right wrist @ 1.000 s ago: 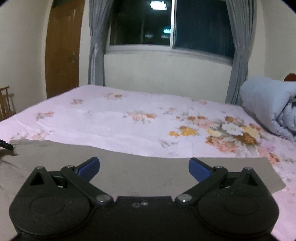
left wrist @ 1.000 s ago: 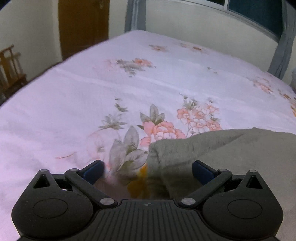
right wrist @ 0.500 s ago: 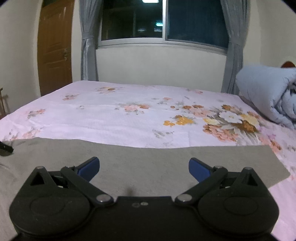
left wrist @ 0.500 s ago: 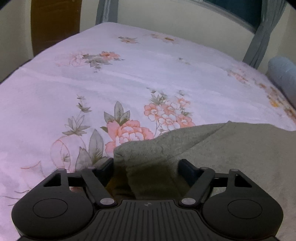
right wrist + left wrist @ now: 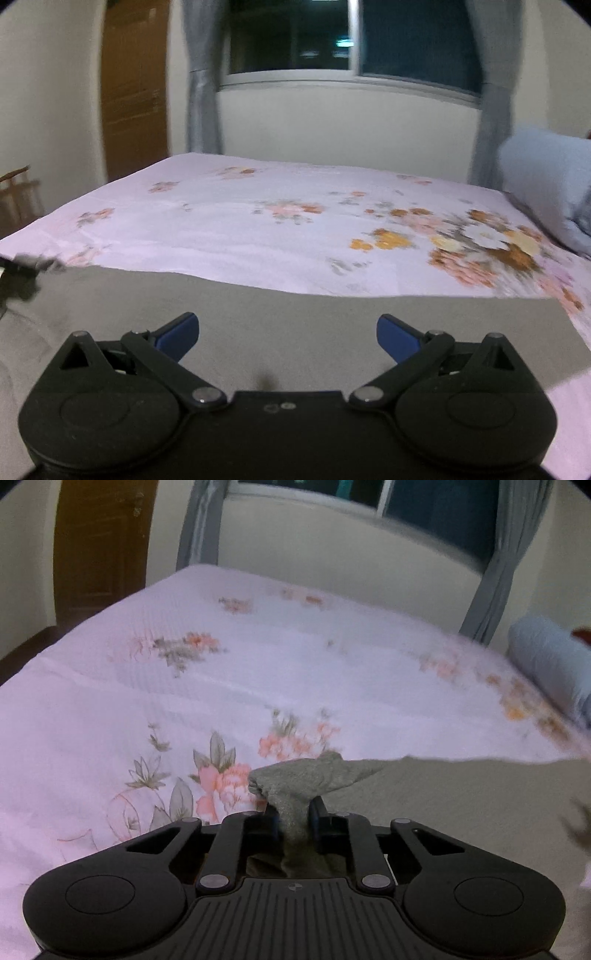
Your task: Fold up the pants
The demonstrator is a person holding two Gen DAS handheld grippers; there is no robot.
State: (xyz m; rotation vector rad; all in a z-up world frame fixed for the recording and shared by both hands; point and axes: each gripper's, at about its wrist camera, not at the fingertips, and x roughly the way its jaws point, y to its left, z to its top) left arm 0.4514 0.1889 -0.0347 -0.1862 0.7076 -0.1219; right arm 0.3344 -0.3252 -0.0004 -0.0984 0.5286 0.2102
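**Left hand-held gripper pinches the pants corner**

Since a second ago, the left hand-held gripper has gone from wide open to closing on the pants. Now a bunched corner of the grey cloth sits squeezed between its two fingers, and the jaws are closing in on it. That corner sticks up in a little lump just past the fingertips, lifted a bit off the bed. From there the pants stretch away to the right, lying flat on the flowery pink sheet.

In the right wrist view, the right hand-held gripper has its blue fingers spread far apart. It hangs over the pants and nothing is between the fingers. The grey cloth lies smooth across the near part of the bed, reaching from the left edge of the view to a straight end on the right.

A rolled blue blanket rests at the far right side of the bed.
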